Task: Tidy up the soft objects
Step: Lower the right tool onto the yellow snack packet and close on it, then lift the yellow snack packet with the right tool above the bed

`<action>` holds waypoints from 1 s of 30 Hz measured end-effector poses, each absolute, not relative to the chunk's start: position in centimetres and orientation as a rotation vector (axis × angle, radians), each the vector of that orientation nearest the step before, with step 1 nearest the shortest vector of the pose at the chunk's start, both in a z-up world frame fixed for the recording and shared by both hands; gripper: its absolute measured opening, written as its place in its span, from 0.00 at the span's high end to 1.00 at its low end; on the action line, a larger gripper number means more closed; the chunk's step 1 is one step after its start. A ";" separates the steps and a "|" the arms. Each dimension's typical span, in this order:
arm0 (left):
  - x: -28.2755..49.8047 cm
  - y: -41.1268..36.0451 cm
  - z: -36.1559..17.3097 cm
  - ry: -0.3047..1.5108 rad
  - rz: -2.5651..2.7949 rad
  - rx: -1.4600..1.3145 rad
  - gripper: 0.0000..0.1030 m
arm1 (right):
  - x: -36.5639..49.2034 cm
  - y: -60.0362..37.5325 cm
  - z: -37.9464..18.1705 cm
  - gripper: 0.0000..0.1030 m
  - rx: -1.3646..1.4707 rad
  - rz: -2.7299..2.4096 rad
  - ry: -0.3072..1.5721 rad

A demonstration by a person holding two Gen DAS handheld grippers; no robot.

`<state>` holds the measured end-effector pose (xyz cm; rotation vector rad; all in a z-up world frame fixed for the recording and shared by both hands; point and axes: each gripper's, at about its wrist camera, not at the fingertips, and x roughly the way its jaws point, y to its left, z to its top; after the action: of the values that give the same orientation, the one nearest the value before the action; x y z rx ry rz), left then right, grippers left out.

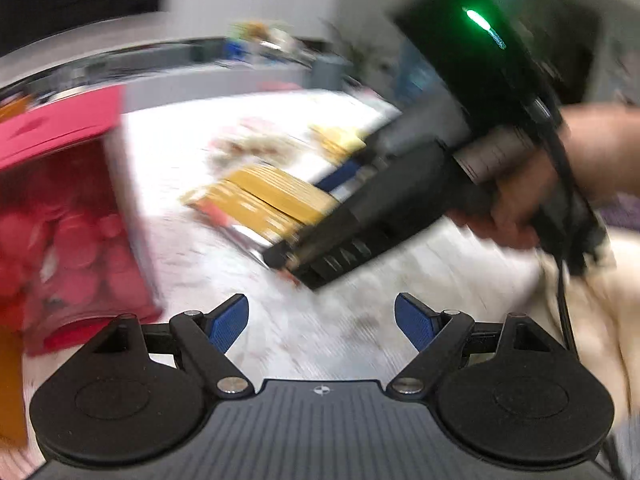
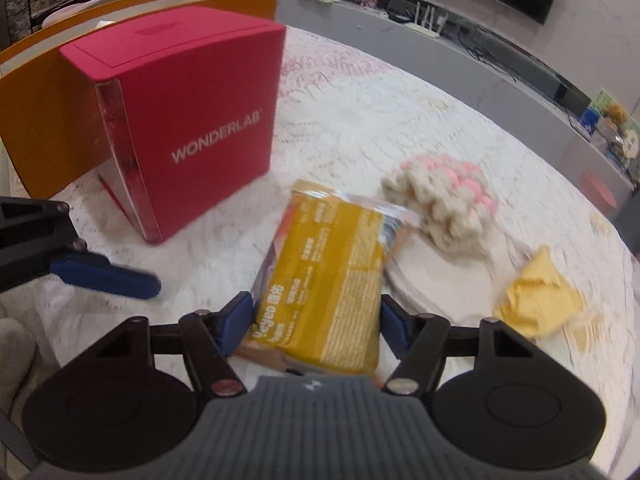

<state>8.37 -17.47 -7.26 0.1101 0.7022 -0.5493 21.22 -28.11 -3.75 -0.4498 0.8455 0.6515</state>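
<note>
Both wrist fisheyes angled down, close over table (image 2: 340,120); shared: red box (image 2: 192,120), yellow packet (image 2: 320,280).

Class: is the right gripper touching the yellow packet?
Touching. In the right wrist view, the right gripper has both blue pads pressed against the sides of the yellow packet.

The right hand-held gripper (image 2: 316,320) is clamped and angled downward; the left hand-held gripper (image 1: 322,320) gapes empty.

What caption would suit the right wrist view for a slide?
Right gripper closed on a yellow packet above the lace tablecloth, red box behind.
</note>
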 end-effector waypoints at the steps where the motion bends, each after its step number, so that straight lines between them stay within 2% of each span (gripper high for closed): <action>1: 8.2 -17.3 -7.3 0.711 -0.574 0.140 0.06 | 20.9 -28.2 -3.8 0.36 -0.449 0.646 0.852; 6: 7.6 -16.1 -6.9 0.760 -0.586 0.289 0.06 | 20.6 -28.5 -3.7 0.36 -0.422 0.621 0.870; 10: 7.7 -14.5 -6.0 0.732 -0.516 0.371 0.06 | 19.7 -30.0 -3.8 0.36 -0.353 0.617 0.884; 15: 7.4 -11.8 -5.4 0.731 -0.432 0.343 0.06 | 17.6 -31.4 -4.1 0.34 -0.325 0.596 0.853; 18: 7.5 -10.3 -5.1 0.726 -0.385 0.301 0.18 | 17.2 -32.0 -4.5 0.32 -0.281 0.576 0.840; 22: 7.1 -9.9 -4.2 0.709 -0.356 0.251 0.15 | 17.1 -31.2 -4.7 0.24 -0.307 0.561 0.837; 24: 7.2 -10.1 -3.9 0.702 -0.335 0.216 0.14 | 17.0 -30.5 -4.7 0.24 -0.332 0.554 0.828; 30: 6.9 -10.3 -2.8 0.703 -0.321 0.120 0.14 | 16.6 -29.9 -4.5 0.39 -0.355 0.538 0.775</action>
<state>6.86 -10.31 -2.85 0.1204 0.7033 -0.3215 16.57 -29.95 -4.53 -0.3553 0.7755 0.5376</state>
